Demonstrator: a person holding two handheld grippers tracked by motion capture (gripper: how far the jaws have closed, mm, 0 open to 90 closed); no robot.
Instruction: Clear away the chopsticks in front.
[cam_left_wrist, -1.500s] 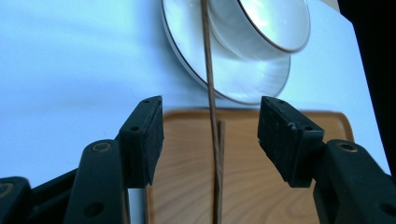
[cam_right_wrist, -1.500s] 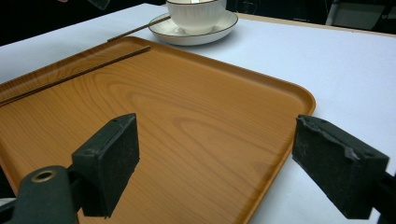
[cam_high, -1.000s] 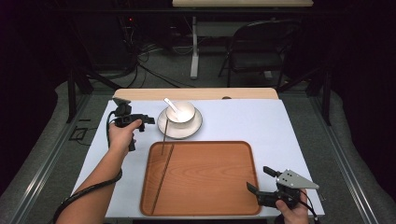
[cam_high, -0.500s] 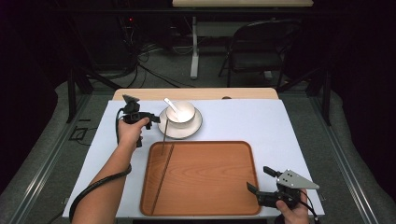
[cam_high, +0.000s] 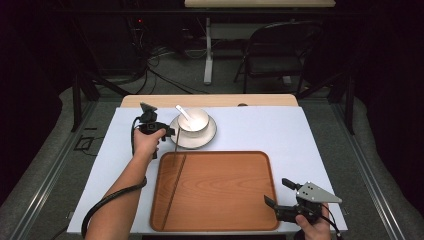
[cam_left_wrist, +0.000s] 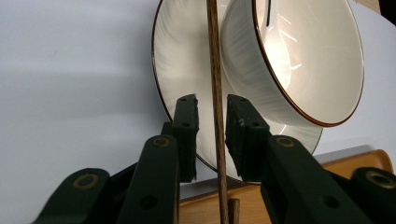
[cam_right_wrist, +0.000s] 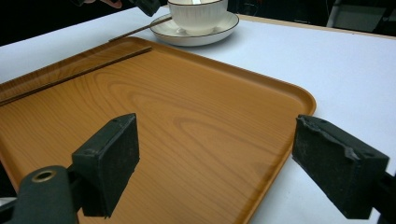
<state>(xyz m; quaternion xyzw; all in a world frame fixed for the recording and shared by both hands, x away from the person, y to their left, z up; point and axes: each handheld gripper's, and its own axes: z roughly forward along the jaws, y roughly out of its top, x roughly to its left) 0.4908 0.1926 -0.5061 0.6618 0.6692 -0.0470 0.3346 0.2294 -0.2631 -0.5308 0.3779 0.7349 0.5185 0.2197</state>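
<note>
The white surface (cam_high: 300, 135) carries a wooden tray (cam_high: 220, 190) just in front of the right gripper (cam_high: 278, 192), whose jaws stand wide apart and idle at the tray's near corner. Beyond the tray sit a saucer (cam_high: 205, 140) and a bowl (cam_high: 197, 120) with a spoon (cam_high: 183, 112). The left gripper (cam_high: 167, 132) has come in beside the saucer, and its jaws have just been closing around one chopstick (cam_left_wrist: 215, 93), which leans on the saucer's rim; narrow gaps show, so the grip looks not quite made. A second chopstick (cam_high: 175, 187) lies in the tray.
</note>
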